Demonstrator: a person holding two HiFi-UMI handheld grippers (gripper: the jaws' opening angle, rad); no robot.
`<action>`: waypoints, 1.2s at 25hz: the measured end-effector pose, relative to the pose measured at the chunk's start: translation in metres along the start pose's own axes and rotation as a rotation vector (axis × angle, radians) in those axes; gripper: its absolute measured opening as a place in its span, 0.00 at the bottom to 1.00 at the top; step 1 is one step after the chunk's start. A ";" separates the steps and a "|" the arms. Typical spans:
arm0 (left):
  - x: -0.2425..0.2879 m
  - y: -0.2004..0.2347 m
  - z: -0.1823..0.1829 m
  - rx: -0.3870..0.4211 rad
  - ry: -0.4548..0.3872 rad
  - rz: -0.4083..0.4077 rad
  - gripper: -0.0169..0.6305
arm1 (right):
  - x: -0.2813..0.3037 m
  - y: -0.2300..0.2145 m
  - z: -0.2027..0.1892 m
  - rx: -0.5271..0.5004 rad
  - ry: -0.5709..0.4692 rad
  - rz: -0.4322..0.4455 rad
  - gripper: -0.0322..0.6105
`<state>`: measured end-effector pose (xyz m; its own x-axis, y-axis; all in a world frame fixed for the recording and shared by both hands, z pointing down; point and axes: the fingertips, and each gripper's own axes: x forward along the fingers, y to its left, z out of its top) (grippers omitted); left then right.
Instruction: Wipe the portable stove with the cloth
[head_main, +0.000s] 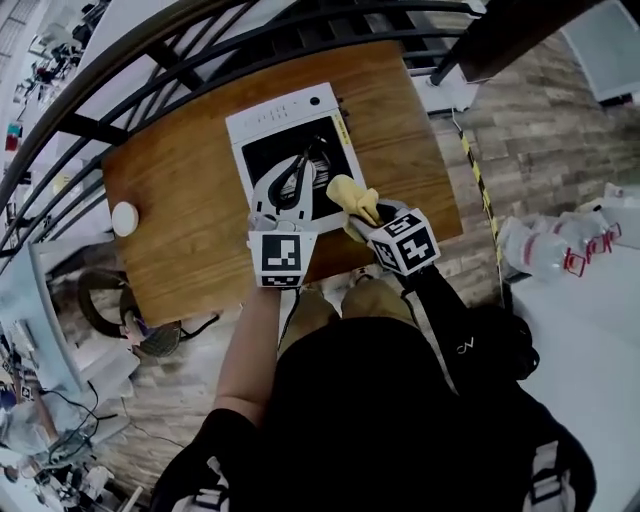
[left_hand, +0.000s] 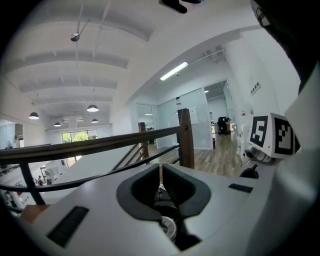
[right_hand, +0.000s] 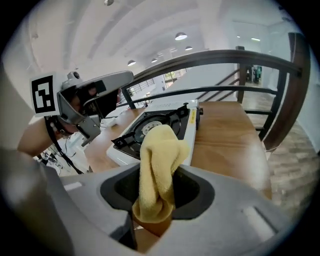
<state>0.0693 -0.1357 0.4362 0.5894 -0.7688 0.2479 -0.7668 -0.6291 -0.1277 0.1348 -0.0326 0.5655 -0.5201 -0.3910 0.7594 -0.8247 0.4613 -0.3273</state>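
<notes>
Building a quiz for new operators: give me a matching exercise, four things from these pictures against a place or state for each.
Things:
1. cloth
2. stove
3. left gripper
4. white disc

Places or states:
A. at the left edge of the table
B. fingers together, empty
C. pinched in the right gripper
D. on the table, burner showing

Pairs: 1-C; 2-D; 3-B; 4-A

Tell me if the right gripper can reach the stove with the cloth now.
Probably yes. The right gripper holds the cloth close to the stove, with nothing between them. The left gripper hangs over the burner and may crowd that side.
</notes>
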 end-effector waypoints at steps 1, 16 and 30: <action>0.006 -0.008 0.003 0.007 -0.009 -0.019 0.06 | -0.004 -0.002 -0.002 0.014 -0.005 0.009 0.29; 0.024 0.033 0.018 -0.025 0.002 0.111 0.06 | 0.040 -0.129 0.112 0.024 -0.116 -0.100 0.29; 0.001 0.043 -0.009 -0.050 0.047 0.147 0.06 | 0.033 -0.113 0.070 0.126 -0.105 -0.016 0.29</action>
<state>0.0344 -0.1628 0.4392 0.4586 -0.8451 0.2748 -0.8561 -0.5031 -0.1182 0.1954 -0.1535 0.5887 -0.5212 -0.4817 0.7045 -0.8512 0.3535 -0.3879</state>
